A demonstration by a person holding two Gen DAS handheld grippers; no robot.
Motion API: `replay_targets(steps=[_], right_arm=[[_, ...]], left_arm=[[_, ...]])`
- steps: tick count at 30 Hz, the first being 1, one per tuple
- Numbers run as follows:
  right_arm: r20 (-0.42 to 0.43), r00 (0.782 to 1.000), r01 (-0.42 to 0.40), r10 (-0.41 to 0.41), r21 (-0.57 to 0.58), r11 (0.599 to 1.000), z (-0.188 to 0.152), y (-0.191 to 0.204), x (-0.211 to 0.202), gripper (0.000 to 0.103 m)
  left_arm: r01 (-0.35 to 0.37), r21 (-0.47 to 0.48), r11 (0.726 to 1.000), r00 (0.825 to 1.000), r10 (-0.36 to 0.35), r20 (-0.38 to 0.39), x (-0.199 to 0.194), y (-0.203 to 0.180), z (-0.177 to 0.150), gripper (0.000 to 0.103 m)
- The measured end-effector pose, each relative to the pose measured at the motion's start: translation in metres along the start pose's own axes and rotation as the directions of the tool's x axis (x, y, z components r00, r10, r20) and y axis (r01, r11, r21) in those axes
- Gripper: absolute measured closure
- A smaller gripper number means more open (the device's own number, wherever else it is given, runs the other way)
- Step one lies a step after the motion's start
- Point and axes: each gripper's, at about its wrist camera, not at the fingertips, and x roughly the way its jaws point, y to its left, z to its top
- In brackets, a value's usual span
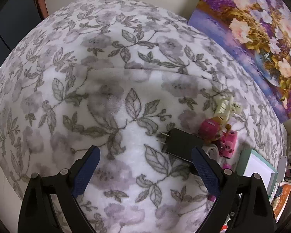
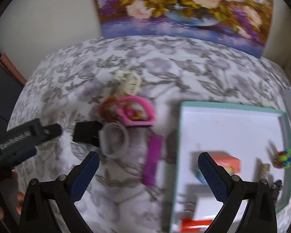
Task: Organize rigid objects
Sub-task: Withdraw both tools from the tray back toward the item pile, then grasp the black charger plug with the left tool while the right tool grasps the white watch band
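Both claws hang spread and empty over the flowered blanket [image 1: 126, 68]. Just ahead of the left claw [image 1: 145, 155], beside its right finger, lies a black plug adapter [image 1: 179, 142]: stiff, light, probably best pinched across its flat sides, clear of the prongs. The right claw [image 2: 148, 160] hovers between a purple comb [image 2: 152, 160] and the box [image 2: 230, 106].

Blurred. Wide-open right gripper [image 2: 148, 171] at six o'clock above floral cloth [image 2: 184, 68]; teal-rimmed white tray [image 2: 230, 104] at four; black plug adapter [image 2: 86, 131], grey ring [image 2: 114, 139], pink frame [image 2: 137, 112] toward ten.
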Motion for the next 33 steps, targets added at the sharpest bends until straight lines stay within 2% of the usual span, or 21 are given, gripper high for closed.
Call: replay_targets(steps=[6,12,20,29,33], right_arm=[[-0.024,0.997,-0.080,0.080,0.005,0.997,0.006,0.015,0.025,0.000],[-0.059,0.995,-0.087,0.087,-0.004,0.996,0.006,0.021,0.049,0.001],[-0.052,0.997,-0.066,0.064,-0.030,0.997,0.009,0.024,0.055,0.021],[-0.048,0.996,-0.077,0.072,-0.102,0.992,0.008,0.040,0.067,0.044],[-0.037,0.997,-0.072,0.068,-0.116,0.991,0.008,0.042,0.071,0.045]], left_arm=[[-0.003,-0.031,1.000,1.000,0.002,-0.024,0.017,0.006,0.011,0.008],[-0.018,-0.056,0.998,0.999,0.016,-0.040,0.032,0.013,0.019,0.008],[-0.018,-0.036,0.999,0.998,0.016,-0.062,0.042,0.010,0.019,0.008],[-0.015,-0.025,1.000,0.998,0.013,-0.066,0.040,0.010,0.016,0.008],[-0.012,-0.009,1.000,0.998,0.011,-0.060,0.040,0.008,0.017,0.008]])
